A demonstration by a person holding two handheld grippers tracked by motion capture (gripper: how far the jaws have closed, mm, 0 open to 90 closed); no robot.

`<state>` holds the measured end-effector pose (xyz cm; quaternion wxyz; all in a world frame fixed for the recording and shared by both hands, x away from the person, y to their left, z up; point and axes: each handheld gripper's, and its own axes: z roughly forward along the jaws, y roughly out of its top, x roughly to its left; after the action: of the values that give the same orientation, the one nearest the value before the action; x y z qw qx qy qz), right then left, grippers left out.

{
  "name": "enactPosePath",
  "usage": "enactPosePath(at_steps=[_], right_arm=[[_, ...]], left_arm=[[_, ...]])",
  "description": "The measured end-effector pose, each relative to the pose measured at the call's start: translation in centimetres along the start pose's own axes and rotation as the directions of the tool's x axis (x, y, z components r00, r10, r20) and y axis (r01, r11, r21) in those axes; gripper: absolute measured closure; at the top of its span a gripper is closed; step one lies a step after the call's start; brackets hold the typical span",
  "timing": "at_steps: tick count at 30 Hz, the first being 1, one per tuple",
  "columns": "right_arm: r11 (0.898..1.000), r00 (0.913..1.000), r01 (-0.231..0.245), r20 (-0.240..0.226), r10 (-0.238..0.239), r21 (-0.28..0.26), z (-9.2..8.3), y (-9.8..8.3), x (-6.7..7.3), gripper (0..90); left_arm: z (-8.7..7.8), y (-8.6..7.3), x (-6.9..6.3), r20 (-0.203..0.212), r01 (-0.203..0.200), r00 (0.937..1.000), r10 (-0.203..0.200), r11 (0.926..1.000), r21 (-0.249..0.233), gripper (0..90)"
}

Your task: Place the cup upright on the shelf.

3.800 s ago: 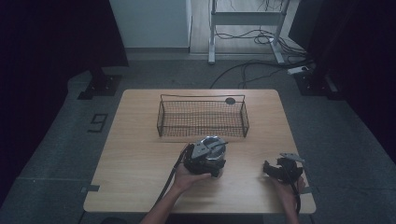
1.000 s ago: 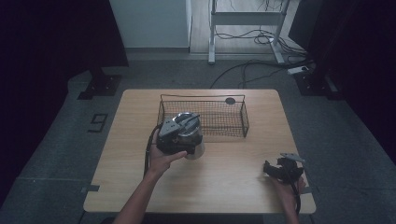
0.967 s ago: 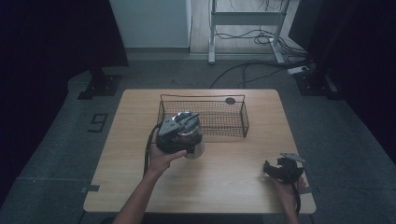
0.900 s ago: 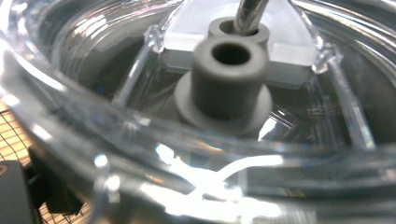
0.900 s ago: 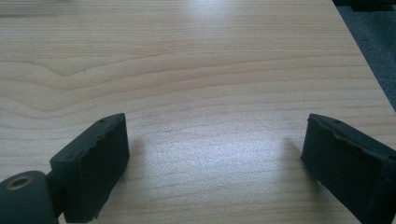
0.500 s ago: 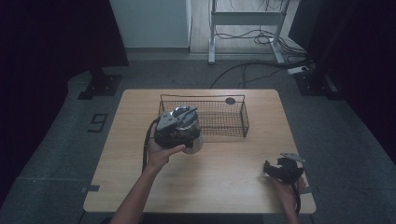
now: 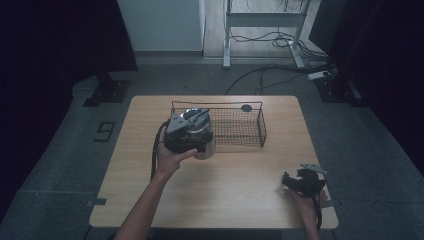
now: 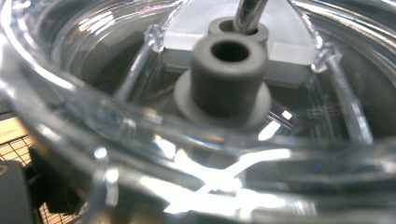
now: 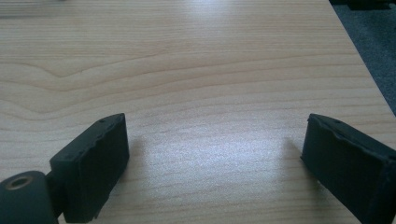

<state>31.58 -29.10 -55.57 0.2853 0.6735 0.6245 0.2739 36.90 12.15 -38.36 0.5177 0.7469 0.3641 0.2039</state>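
Note:
My left gripper (image 7: pixel 199 144) is lifted above the table at the near left corner of the black wire basket (image 7: pixel 235 126). It is shut on a clear plastic container (image 7: pixel 208 149). In the left gripper view the container's clear ribbed wall (image 8: pixel 93 70) and its grey centre tube (image 8: pixel 226 77) sit right against the lens, hiding the jaws. A strip of basket mesh (image 8: pixel 14 145) shows at lower left. My right gripper (image 7: pixel 289 180) rests near the table's front right corner. Its jaws stand wide apart over bare wood (image 9: pixel 215 154), nothing between them.
The wooden table (image 7: pixel 225 195) carries the basket at the back middle, with a small dark round thing (image 7: pixel 246 107) just behind it. Cables and a metal stand (image 7: pixel 260 20) lie on the floor beyond the table.
My left gripper has carried the clear container from the table's front middle back and left to the basket's near left corner. In the last second it edged slightly farther. The right gripper stayed still.

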Motion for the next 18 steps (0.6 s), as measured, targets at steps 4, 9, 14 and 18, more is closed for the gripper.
enactPosePath(at_steps=[4, 9, 14, 18], right_arm=[[1.000, 1.0000, -0.001, 0.001, 0.001, 0.000, 0.0, 0.0, 0.0, 7.2], [1.000, 1.0000, -0.003, 0.002, 0.003, 0.001, 0.0, 0.0, 0.0, 7.2], [1.000, 0.9999, -0.006, 0.008, 0.006, 0.000, 0.0, 0.0, -0.1, 7.1], [1.000, 0.9999, -0.010, 0.010, 0.010, -0.002, 0.0, 0.0, -0.1, 7.1]], left_arm=[[0.1, 0.2, 0.1, -0.004, 0.003, 1.0000, -0.003, 1.0000, 0.000, 3.8], [0.2, 0.5, 0.3, -0.009, -0.003, 1.0000, 0.003, 1.0000, 0.000, 3.8], [0.1, 0.9, 0.3, -0.016, 0.000, 0.9999, 0.000, 0.9999, -0.011, 3.8], [0.2, 1.3, 0.5, -0.027, 0.001, 0.9996, -0.001, 0.9999, -0.014, 3.8]])
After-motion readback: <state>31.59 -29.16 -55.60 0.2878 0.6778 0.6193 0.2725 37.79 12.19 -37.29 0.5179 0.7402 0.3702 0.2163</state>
